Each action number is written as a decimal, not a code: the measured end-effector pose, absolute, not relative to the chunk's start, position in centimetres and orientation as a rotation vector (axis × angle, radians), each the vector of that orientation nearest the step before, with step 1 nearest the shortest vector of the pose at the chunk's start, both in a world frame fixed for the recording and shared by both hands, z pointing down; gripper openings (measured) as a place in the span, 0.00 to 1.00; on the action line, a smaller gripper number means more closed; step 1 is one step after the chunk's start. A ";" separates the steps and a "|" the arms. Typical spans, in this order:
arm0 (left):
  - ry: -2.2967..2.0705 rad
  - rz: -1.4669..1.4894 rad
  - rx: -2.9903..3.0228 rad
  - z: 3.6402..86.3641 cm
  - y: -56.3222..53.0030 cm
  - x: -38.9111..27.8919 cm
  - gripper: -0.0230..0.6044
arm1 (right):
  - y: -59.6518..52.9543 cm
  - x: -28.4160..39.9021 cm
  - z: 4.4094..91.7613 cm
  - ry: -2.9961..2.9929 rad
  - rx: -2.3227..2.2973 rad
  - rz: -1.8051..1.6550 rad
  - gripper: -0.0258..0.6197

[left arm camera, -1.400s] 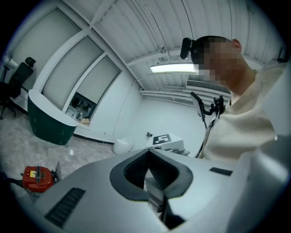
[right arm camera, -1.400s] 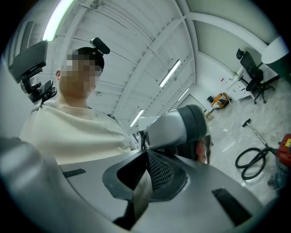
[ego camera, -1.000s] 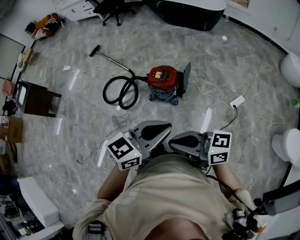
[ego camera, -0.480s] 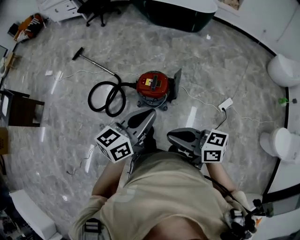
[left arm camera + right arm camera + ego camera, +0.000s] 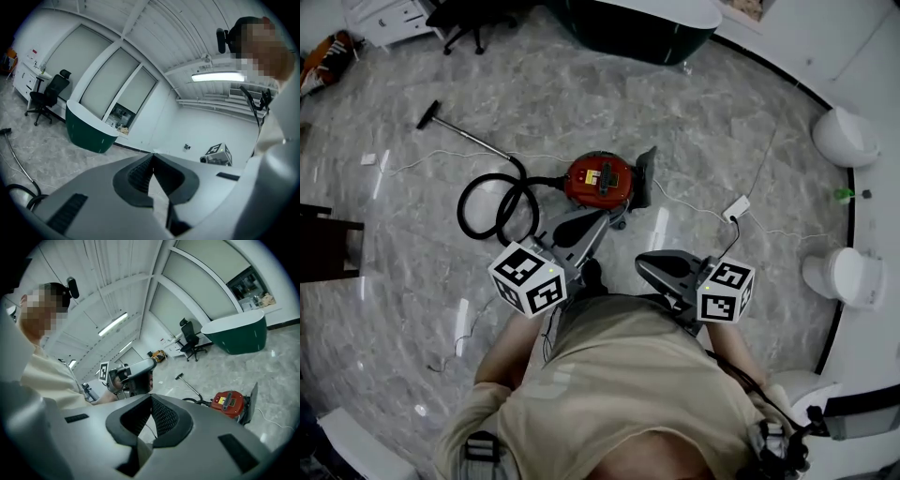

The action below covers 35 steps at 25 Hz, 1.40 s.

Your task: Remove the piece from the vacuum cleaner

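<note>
Nearest the camera, the person's beige shirt [image 5: 628, 394] fills the bottom of the head view. Just beyond it, the two grippers are held side by side above the grey marble floor [image 5: 750, 122]. The left gripper [image 5: 602, 218] has its jaws closed tip to tip with nothing between them, as its own view shows. The right gripper [image 5: 643, 265] is likewise closed and empty. Neither touches the vacuum.

The red vacuum cleaner [image 5: 600, 181] stands on the floor just beyond the left gripper's tip, near the middle of the scene. A dark flat panel [image 5: 645, 176] stands at its right side. From its left side a black hose [image 5: 492, 208] lies in loops. A thin metal wand [image 5: 473, 139] runs on, far and left, to a floor head [image 5: 427, 114]. A white cord [image 5: 694, 199] leads right from the vacuum to a power strip [image 5: 737, 207]. Farthest off are a green-fronted counter [image 5: 637, 33] and an office chair [image 5: 459, 14].
</note>
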<state>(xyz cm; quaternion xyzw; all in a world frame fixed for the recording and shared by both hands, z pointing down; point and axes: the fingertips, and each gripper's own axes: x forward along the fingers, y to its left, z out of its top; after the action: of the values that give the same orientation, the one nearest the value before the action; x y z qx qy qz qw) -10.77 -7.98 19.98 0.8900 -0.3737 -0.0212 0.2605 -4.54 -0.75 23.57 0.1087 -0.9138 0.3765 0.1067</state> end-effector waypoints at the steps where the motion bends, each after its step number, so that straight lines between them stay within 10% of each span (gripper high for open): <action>1: -0.999 -0.053 2.414 20.2 -8.4 -11.3 0.04 | -1.2 -4.9 23.7 -2.677 0.349 1.122 0.04; 35: -1.039 0.410 2.228 32.8 -20.9 -8.0 0.04 | -19.2 5.8 45.8 -2.116 0.760 1.564 0.05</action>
<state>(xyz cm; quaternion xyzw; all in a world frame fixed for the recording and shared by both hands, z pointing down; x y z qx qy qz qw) -7.95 -20.95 32.76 0.8472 -0.3952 0.1560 0.3189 5.83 -19.22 45.77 0.2719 -0.7569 0.5596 0.2001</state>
